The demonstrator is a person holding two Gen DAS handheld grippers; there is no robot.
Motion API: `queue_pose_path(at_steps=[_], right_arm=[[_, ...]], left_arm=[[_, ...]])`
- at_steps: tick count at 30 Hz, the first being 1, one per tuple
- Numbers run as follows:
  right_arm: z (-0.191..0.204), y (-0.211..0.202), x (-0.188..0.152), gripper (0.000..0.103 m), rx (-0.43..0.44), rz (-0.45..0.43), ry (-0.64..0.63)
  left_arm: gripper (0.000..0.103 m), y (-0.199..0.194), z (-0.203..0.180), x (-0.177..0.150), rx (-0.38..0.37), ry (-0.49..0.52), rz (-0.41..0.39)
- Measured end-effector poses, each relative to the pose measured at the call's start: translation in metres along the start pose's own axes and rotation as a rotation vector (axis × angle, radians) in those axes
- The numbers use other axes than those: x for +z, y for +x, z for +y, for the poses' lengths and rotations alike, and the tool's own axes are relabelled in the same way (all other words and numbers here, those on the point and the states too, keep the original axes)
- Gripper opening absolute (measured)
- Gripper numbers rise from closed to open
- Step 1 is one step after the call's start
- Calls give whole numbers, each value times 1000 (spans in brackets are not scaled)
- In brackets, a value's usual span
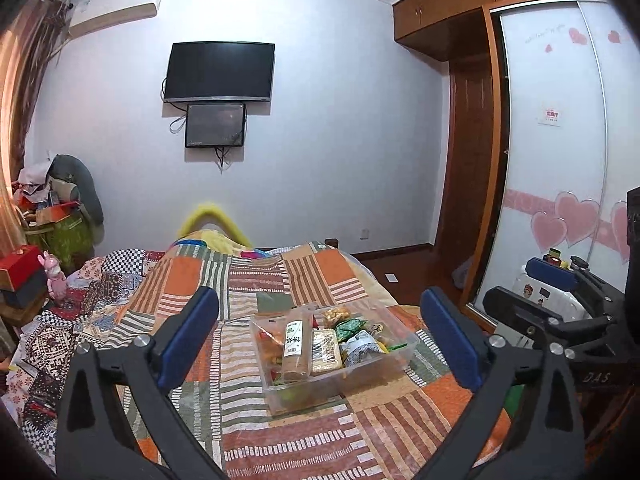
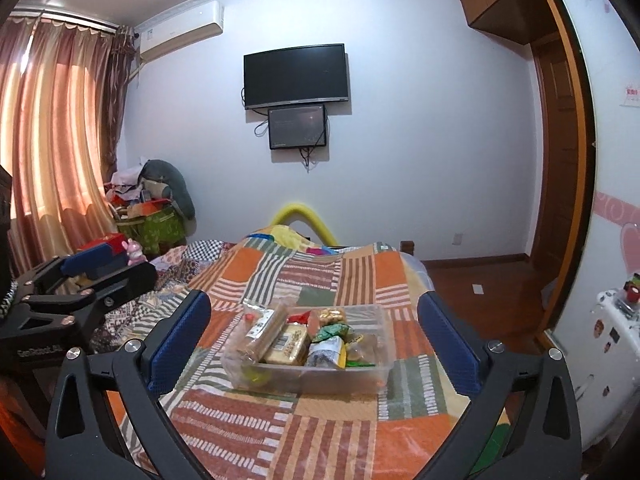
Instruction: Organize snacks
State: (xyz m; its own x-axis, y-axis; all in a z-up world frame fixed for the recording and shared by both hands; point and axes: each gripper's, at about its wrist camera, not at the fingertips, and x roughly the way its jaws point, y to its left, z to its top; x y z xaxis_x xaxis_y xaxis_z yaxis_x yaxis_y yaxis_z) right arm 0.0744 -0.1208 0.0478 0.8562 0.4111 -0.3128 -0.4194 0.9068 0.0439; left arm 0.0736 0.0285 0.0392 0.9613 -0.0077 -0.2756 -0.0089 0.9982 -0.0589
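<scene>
Left wrist view: the left hand-held gripper [image 1: 320,336] stands wide, nothing between its blue pads, and the clear plastic bin [image 1: 396,354] of snacks lies straight ahead and slightly below it on the patchwork quilt [image 1: 256,276] of the bed. The bin's long axis runs from near-left to far-right in this view, skewed to the line of the fingers. At its left end a tall brown packet [image 1: 295,350] lies lengthwise, its near end over the rim; next to it a flat yellow packet [image 1: 326,350], then green and grey pouches [image 1: 358,342] crowded toward the right end. At the far right edge the right hand-held gripper [image 1: 552,280] shows, off the bed's side, its jaws also spread and empty.

In the right wrist view the bin [image 2: 372,376] sits ahead between the open fingers, its long side facing the camera, so this hand squares up to it better. Both appear about equally near; I judge the left closer to the brown packet [image 2: 260,334], the right to the pouches.

Open quilt surrounds the bin on every side, with more toward the left and the far end. The bed's right edge drops to the wooden floor [image 2: 480,280] not far from the bin's right end, so any snack set out there has little margin.
</scene>
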Motion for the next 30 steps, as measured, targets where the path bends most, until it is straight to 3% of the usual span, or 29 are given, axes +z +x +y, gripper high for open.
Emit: queue_pose_path(at_steps=[30], right_arm=[[0, -11, -8, 103, -2, 2, 9]], left_arm=[[103, 0, 10, -10, 23, -37, 15]])
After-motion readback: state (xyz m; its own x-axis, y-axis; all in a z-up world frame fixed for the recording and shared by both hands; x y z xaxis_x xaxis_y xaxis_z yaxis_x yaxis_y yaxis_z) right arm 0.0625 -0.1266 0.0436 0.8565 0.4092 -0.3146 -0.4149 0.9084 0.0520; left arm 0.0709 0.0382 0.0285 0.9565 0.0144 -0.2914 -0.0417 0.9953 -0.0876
